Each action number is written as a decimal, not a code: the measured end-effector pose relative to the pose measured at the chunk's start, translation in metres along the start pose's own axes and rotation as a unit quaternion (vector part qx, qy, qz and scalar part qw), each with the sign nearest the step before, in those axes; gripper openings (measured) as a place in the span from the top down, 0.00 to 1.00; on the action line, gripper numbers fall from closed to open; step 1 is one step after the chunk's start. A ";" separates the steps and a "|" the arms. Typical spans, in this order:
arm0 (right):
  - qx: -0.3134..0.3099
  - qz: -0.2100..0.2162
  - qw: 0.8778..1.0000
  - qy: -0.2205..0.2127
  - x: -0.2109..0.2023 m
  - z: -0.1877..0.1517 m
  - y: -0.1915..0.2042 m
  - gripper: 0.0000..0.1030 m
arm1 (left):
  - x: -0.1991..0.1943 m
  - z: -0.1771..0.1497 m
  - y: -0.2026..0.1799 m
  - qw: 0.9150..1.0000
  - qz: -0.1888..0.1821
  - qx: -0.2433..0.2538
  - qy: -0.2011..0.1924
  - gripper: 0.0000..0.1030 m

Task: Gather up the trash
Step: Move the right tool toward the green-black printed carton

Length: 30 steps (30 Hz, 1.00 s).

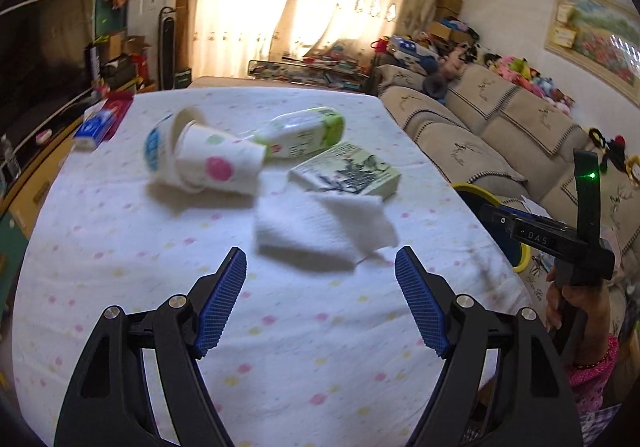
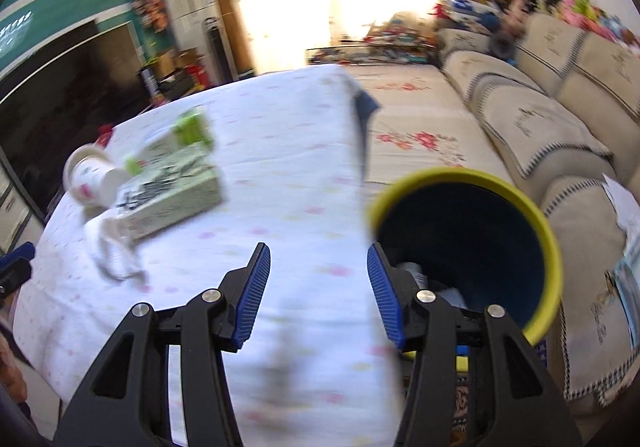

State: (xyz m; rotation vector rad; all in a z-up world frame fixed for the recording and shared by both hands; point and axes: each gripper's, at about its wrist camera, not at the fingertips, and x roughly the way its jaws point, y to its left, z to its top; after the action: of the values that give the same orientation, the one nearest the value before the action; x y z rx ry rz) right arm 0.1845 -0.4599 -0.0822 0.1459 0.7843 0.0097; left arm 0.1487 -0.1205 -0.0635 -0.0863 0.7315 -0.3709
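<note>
Just ahead of the open left claw (image 1: 320,267) lies a tissue (image 1: 320,229).

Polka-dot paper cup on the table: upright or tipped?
Tipped. The paper cup lies on its side on the tablecloth, nested into a blue-labelled tub.

Soft cloth tablecloth (image 1: 280,327), crumpled paper tissue (image 1: 320,231), ribbed claw pads (image 1: 222,307).
</note>
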 end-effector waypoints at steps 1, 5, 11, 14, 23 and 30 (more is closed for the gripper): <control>-0.012 0.008 1.000 0.001 0.002 0.002 0.014 0.53 | -0.001 -0.004 0.008 1.000 0.000 -0.009 0.000 0.26; -0.057 0.031 0.998 0.005 0.011 0.011 0.065 0.53 | -0.004 -0.018 0.031 1.000 -0.003 -0.030 0.001 0.26; -0.071 0.023 0.997 0.001 0.032 0.036 0.103 0.53 | -0.008 -0.026 0.047 0.999 -0.009 -0.048 -0.001 0.26; -0.073 0.031 0.997 0.004 0.045 0.056 0.116 0.53 | -0.007 -0.030 0.054 0.998 -0.012 -0.059 0.000 0.26; -0.114 0.040 0.993 0.011 0.072 0.085 0.151 0.46 | -0.002 -0.035 0.072 0.997 -0.012 -0.083 0.003 0.26; -0.144 0.022 0.989 0.040 0.091 0.062 0.159 0.46 | 0.009 -0.039 0.073 0.996 -0.017 -0.088 0.015 0.26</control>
State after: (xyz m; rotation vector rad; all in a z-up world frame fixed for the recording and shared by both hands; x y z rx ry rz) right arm 0.2999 -0.3050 -0.0809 -0.1115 0.8514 0.1709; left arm 0.1507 -0.0532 -0.1134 -0.2596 0.7915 -0.3402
